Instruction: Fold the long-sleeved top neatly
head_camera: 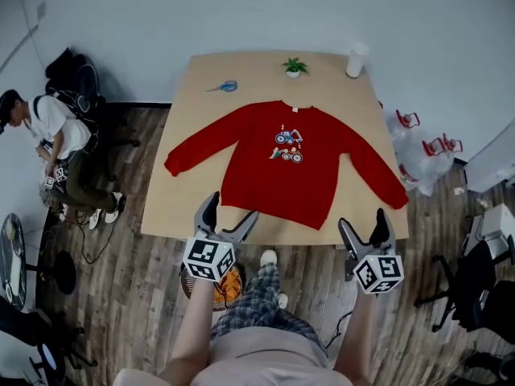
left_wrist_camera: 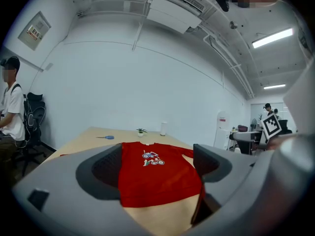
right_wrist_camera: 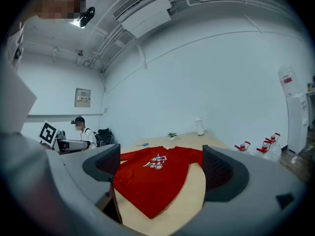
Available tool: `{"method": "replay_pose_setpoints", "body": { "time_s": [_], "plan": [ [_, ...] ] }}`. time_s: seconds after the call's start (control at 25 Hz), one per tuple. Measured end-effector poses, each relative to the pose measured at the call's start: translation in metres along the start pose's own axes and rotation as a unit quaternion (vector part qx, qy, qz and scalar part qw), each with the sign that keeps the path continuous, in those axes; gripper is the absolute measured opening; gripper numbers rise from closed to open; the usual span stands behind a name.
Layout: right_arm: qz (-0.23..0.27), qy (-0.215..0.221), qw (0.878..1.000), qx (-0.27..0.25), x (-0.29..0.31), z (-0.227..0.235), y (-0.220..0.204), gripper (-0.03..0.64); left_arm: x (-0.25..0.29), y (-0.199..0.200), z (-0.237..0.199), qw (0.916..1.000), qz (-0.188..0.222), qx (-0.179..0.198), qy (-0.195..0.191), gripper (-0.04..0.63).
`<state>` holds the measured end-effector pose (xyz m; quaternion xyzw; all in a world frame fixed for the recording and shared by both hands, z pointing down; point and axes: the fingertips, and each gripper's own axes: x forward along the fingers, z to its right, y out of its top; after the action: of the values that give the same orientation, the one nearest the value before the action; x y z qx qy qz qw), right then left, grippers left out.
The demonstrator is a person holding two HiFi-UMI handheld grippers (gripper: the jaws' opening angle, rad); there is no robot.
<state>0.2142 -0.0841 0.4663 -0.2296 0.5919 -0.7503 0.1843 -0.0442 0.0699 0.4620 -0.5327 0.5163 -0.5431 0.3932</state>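
A red long-sleeved top (head_camera: 282, 167) with a small vehicle print lies flat and spread out on the wooden table (head_camera: 185, 199), both sleeves stretched outward, collar toward the far edge. The top (left_wrist_camera: 157, 173) fills the space ahead in the left gripper view, and the top (right_wrist_camera: 152, 178) shows the same way in the right gripper view. My left gripper (head_camera: 228, 222) hovers open at the table's near edge, just short of the hem's left corner. Near the front right corner my right gripper (head_camera: 364, 233) is open too. Neither holds anything.
At the table's far side stand a small potted plant (head_camera: 294, 67), a white cylinder (head_camera: 355, 59) and blue scissors (head_camera: 227, 86). A seated person (head_camera: 48, 143) is at the left by black bags. Red-handled items (head_camera: 430, 145) lie on the floor at the right, near an office chair (head_camera: 471, 284).
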Motion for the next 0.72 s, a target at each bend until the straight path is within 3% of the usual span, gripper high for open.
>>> {"method": "replay_pose_setpoints", "body": {
  "time_s": [0.28,0.72],
  "plan": [
    [-0.005,0.019,1.0,-0.013,0.071,0.013,0.02,0.5,0.053,0.018,-0.037,0.9998,0.01,-0.008,0.015,0.434],
    [-0.023,0.05,0.998,-0.024,0.175,0.006,0.033,0.5,0.119,0.032,-0.087,0.9998,-0.006,-0.002,0.02,0.434]
  ]
}}
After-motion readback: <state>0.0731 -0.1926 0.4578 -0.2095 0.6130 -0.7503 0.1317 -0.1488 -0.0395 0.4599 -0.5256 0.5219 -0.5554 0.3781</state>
